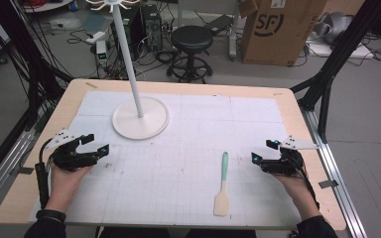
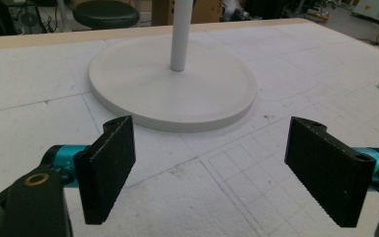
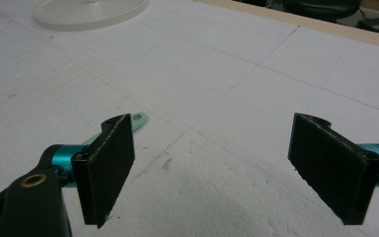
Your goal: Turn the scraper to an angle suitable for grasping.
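A spatula (image 1: 223,184) with a mint-green handle and a cream blade lies on the white mat, near the table's front edge, right of the middle. My right gripper (image 1: 264,151) rests open just right of it, nothing between its jaws; the handle's tip (image 3: 137,120) peeks out behind the left jaw. My left gripper (image 1: 95,143) rests open at the front left, empty, facing the white stand's round base (image 2: 172,89). The stand's pole (image 1: 129,59) rises from that base (image 1: 140,119) at the back left, with hooks at the top.
A white gridded mat (image 1: 188,148) covers most of the wooden table (image 1: 287,94). Beyond the far edge stand a black stool (image 1: 192,44), a cardboard box (image 1: 278,29) and tangled cables on the floor. Black frame legs flank the table.
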`<action>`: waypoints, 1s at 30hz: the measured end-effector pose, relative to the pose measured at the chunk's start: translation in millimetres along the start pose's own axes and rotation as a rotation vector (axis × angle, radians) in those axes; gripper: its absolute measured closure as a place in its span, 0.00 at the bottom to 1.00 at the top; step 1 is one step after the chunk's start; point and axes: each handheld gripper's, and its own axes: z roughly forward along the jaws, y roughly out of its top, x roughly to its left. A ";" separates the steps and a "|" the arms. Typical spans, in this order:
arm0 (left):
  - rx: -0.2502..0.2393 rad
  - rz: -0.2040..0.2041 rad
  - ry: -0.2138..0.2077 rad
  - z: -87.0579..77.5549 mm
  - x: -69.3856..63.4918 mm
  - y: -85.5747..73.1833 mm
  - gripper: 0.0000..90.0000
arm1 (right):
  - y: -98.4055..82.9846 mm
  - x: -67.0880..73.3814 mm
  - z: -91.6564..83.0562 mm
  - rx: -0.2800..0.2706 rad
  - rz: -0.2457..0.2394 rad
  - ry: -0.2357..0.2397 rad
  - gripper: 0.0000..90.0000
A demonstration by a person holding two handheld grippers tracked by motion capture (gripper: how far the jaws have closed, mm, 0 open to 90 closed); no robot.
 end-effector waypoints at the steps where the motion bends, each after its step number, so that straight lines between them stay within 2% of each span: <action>1: 0.003 0.002 -0.002 0.3 -0.8 0.0 0.22 | -0.3 -0.1 -0.1 0.001 0.000 -0.001 0.19; 4: 0.002 0.001 -0.015 0.5 -2.1 0.2 0.22 | -0.4 0.1 -0.4 0.002 0.003 0.002 0.19; 7: -0.023 -0.005 -0.037 0.5 -4.3 1.1 0.23 | -0.3 0.3 -0.2 0.004 0.002 0.002 0.19; 9: -0.021 -0.002 -0.035 0.4 -4.6 1.0 0.23 | -0.4 0.4 0.0 0.006 0.001 0.001 0.19; 14: -0.031 0.004 -0.045 -0.8 -4.5 1.5 0.22 | 0.6 1.6 0.5 -0.002 -0.006 0.017 0.25; 17: -0.044 0.000 -0.057 -1.0 -4.9 1.7 0.22 | 0.1 2.5 2.0 0.011 -0.003 0.040 0.29; 24: -0.038 0.008 -0.076 0.8 -7.1 1.6 0.22 | -0.7 9.0 11.2 0.057 -0.029 0.093 0.49; 30: -0.031 0.008 -0.081 0.7 -7.7 1.4 0.23 | 1.9 18.8 26.5 0.100 -0.062 0.108 0.70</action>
